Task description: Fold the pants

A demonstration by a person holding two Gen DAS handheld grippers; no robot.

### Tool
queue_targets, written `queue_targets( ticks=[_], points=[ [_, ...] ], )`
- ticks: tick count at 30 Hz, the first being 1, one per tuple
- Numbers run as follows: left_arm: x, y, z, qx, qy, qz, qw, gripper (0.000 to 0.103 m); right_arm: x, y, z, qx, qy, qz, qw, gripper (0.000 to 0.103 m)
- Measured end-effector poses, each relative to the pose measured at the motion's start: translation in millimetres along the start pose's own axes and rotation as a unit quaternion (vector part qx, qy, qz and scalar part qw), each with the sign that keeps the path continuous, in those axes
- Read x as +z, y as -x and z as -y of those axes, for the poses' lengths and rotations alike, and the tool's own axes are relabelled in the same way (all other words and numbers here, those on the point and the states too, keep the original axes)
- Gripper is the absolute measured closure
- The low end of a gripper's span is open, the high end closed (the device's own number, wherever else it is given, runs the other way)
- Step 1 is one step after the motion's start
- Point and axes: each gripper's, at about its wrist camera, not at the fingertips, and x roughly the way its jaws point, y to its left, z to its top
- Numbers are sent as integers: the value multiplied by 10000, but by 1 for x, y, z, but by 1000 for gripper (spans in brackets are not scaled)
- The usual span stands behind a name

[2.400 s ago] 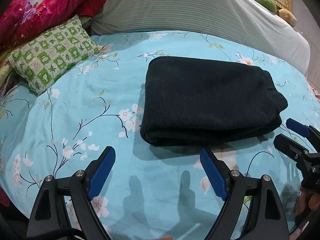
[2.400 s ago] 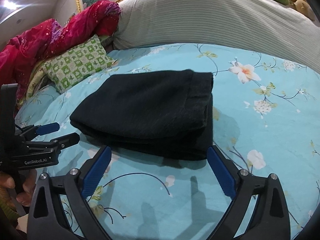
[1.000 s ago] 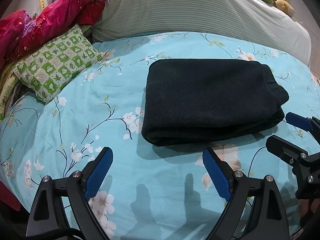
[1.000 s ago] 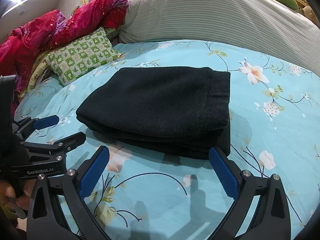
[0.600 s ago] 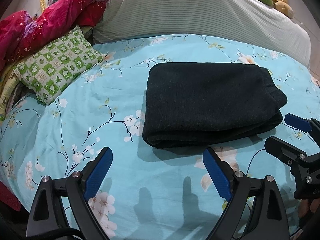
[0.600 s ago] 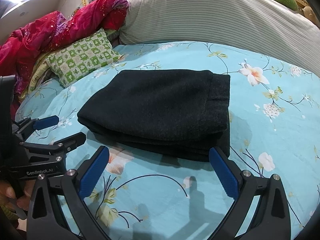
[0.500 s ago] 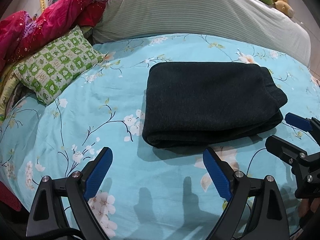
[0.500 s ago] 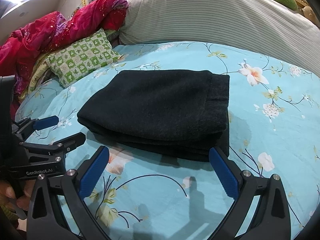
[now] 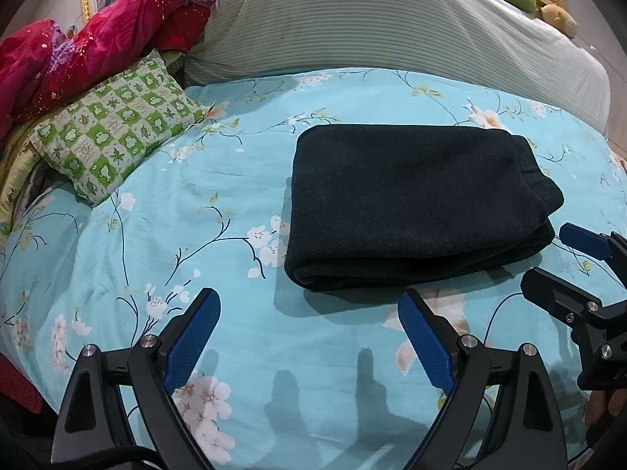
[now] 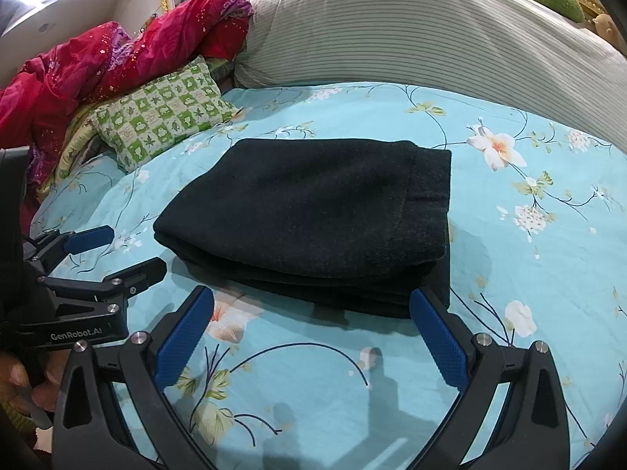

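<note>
On the turquoise floral bedspread (image 9: 196, 203), the dark pants (image 9: 415, 203) are lying folded into a compact rectangular stack, with several layers showing along the near edge. Nearer the camera, the left gripper (image 9: 309, 337) is hovering above the sheet with its blue-padded fingers (image 9: 192, 338) spread wide and holding nothing. Beside it, the right gripper (image 10: 311, 327) is also hanging open and empty, its right fingertip sitting just beside the stack's near corner. Beyond the pants, a striped grey bolster (image 9: 392, 27) is stretching across the head of the bed, while a green checked pillow (image 9: 113, 137) and a crumpled red blanket (image 9: 98, 39) are resting to the left.
</note>
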Motion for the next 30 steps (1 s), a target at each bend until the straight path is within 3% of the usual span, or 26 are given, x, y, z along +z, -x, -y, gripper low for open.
queue_targets(
  ticks=[30],
  points=[
    [16, 5, -3, -73, 41, 79, 9999, 10, 10, 5, 8, -15, -2, 97, 10000, 3]
  ],
)
